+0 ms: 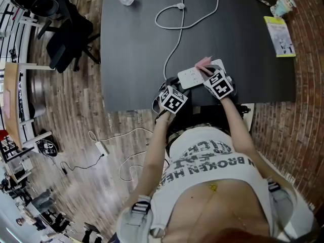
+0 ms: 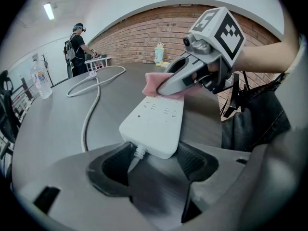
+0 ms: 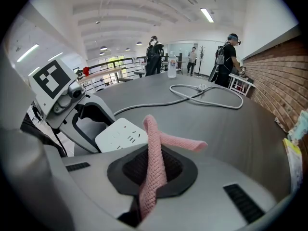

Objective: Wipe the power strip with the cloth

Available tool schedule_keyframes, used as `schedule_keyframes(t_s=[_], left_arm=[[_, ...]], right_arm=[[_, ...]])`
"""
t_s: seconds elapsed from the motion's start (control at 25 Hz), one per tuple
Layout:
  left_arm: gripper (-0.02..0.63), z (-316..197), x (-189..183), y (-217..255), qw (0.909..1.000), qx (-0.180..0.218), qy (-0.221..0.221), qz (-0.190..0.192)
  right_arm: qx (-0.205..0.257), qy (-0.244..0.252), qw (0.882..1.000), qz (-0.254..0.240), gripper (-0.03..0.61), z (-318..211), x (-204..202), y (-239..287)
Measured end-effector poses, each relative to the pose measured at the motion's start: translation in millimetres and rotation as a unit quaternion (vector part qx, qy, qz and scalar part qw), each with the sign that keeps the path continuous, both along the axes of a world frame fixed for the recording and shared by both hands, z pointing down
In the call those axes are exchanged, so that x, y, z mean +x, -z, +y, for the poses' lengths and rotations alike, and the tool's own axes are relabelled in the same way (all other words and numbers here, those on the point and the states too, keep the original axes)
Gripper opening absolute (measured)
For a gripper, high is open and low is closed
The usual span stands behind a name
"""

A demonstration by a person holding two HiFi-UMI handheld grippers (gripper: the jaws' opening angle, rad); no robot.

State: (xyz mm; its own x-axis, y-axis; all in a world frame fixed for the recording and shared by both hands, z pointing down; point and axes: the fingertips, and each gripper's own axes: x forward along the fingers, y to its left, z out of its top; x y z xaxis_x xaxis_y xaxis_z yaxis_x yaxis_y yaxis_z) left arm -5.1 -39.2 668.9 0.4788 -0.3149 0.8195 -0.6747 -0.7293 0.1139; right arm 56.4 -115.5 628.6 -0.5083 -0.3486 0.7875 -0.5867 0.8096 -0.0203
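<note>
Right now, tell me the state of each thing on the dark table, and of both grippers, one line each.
White power strip: flat on the dark table, cord end clamped.
Left gripper: shut on the white power strip's cord end.
Right gripper: shut on the pink knitted cloth.
Pink knitted cloth: bunched, lying at the strip's far end.
White cord: slack, looped on the table.
Clear plastic bottle: upright, capped.
</note>
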Motion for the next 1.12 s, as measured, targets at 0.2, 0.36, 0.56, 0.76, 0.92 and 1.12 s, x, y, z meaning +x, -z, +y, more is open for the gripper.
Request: schedule_keyframes(t_s=[0.2,0.36,0.56,0.76,0.92,1.12], left_arm=[[0.284,-0.9,0.4,0.3,1.0,-0.002,0.0,-0.001],[0.284,-0.6,0.6,-0.2,1.0,-0.001,0.0,-0.001],[0.284,-1.3,-0.8,-0.7,1.0,-0.002,-0.001,-0.002],[0.284,-0.8,0.4,-0.4,1.0,-0.002,0.0,-0.001],[0.284,-1.5,0.4,-0.2,1.0,-0.003,0.0,-0.002],[0.284,-1.3,0.1,0.5,1.0,-0.003,-0.001,-0.002]], right_arm=[[0.001,-0.015,1.0,0.011,0.017,-5.7,15.5,2.1],[0.002,-0.029,1.0,0.006,0.017,-8.8,24.2,0.5],[0.004,-0.027,1.0,0.006,0.017,-9.9,23.5,-0.5],[0.003,-0.028,1.0,0.013,0.017,-10.9,30.1,-0.8],[0.002,-0.037,0.999,0.012,0.017,-13.9,36.9,0.8],[0.003,-0.055,0.998,0.022,0.017,-18.1,51.8,1.5]])
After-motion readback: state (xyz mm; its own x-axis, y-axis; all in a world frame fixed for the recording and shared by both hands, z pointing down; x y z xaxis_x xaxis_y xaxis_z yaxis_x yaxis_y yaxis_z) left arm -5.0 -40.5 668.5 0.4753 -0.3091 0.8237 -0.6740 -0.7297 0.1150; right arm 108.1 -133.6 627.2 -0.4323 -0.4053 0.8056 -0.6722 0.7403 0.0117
